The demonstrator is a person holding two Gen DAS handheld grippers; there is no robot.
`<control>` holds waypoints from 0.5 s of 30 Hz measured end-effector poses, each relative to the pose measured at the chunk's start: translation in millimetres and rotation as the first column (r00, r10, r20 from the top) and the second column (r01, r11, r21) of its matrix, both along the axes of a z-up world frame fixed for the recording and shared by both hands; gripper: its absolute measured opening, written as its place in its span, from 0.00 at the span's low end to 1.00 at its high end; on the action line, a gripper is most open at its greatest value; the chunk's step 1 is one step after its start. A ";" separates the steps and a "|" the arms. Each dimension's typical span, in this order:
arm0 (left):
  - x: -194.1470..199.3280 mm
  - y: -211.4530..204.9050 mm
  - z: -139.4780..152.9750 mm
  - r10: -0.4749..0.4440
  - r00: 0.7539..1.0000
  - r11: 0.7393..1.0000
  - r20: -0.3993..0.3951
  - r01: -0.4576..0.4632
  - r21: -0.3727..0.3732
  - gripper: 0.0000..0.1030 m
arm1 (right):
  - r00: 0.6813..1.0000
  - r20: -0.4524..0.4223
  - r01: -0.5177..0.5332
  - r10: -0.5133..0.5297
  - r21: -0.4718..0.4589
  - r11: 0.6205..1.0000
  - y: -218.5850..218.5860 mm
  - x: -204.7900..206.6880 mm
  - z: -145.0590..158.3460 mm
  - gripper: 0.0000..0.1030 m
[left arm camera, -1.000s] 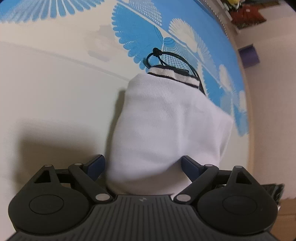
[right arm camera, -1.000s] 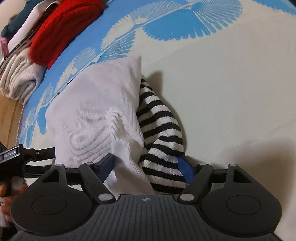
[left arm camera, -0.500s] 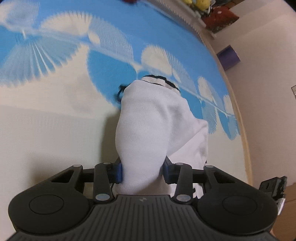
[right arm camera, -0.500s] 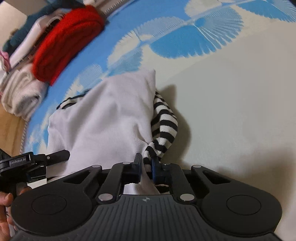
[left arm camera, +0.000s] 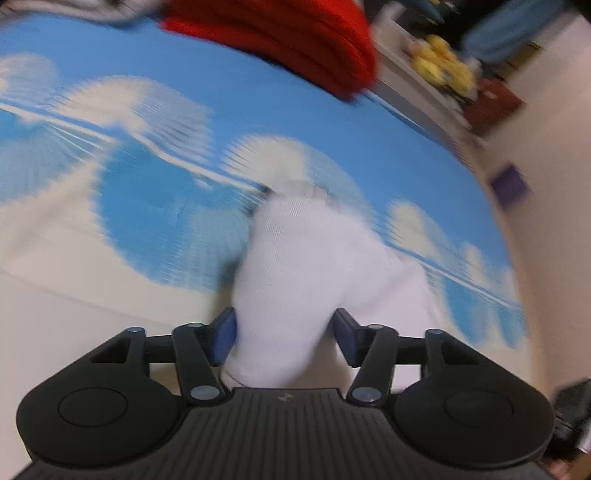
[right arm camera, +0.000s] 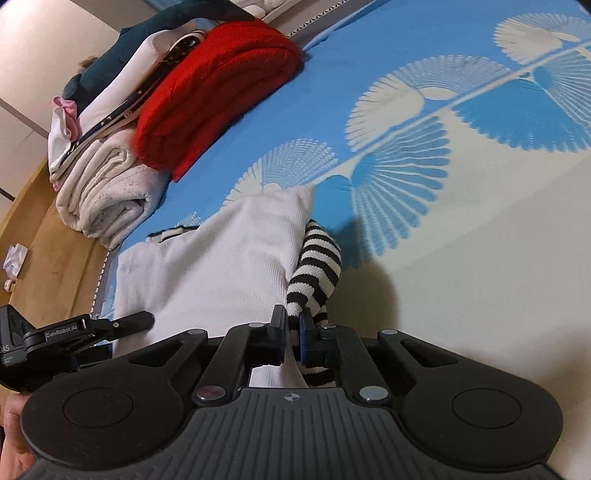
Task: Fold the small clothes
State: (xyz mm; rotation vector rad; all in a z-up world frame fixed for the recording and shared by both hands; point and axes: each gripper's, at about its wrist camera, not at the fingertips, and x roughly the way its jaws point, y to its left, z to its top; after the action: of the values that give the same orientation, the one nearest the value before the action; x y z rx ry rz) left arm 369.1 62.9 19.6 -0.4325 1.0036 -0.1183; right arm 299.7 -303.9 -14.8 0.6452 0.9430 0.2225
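Note:
A small white knit garment (right arm camera: 221, 258) with a black-and-white striped sleeve (right arm camera: 314, 266) lies on the blue and cream patterned bed cover (right arm camera: 480, 240). My right gripper (right arm camera: 293, 332) is shut on the garment's near edge where the striped sleeve meets the white cloth. In the blurred left wrist view the white garment (left arm camera: 306, 266) bunches up between the fingers of my left gripper (left arm camera: 282, 332), which grips a thick fold of it. The left gripper also shows at the left of the right wrist view (right arm camera: 110, 325).
A stack of folded clothes with a red knit (right arm camera: 214, 92) on top of a cream towel (right arm camera: 107, 192) sits at the far edge of the bed. The red knit (left arm camera: 280, 33) also shows in the left wrist view. A wooden floor (right arm camera: 44, 229) lies beyond the bed's left side.
Both grippers closed on the garment's near edge and lifted it, and the views tipped toward the far side of the bed. The left jaws stand wider than half a second ago.

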 end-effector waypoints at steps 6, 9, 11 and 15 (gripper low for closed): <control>-16.2 0.7 2.4 -0.134 0.990 0.991 -0.038 0.134 0.014 0.61 | 0.999 -0.053 -0.019 0.012 -0.143 0.989 24.1 9.7 -15.7 0.06; -22.8 -15.2 -14.5 -0.237 0.969 0.965 -0.067 0.243 0.098 0.61 | 0.997 -0.081 -0.019 0.006 -0.165 0.986 24.2 12.0 -23.2 0.06; -27.9 -24.1 -46.7 -0.275 0.949 0.930 -0.156 0.303 0.209 0.73 | 0.996 -0.084 -0.031 0.014 -0.199 0.980 27.3 11.9 -25.8 0.06; -35.2 -13.8 -35.8 -0.232 0.963 0.945 -0.137 0.256 0.205 0.67 | 0.996 -0.083 -0.029 0.012 -0.212 0.977 29.8 7.0 -22.2 0.14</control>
State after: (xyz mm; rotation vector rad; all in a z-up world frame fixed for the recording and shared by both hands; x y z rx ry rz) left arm 333.9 49.1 -16.2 -0.1101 1.1641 -0.2053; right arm 306.7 -274.2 -37.0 0.4490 1.0361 0.1118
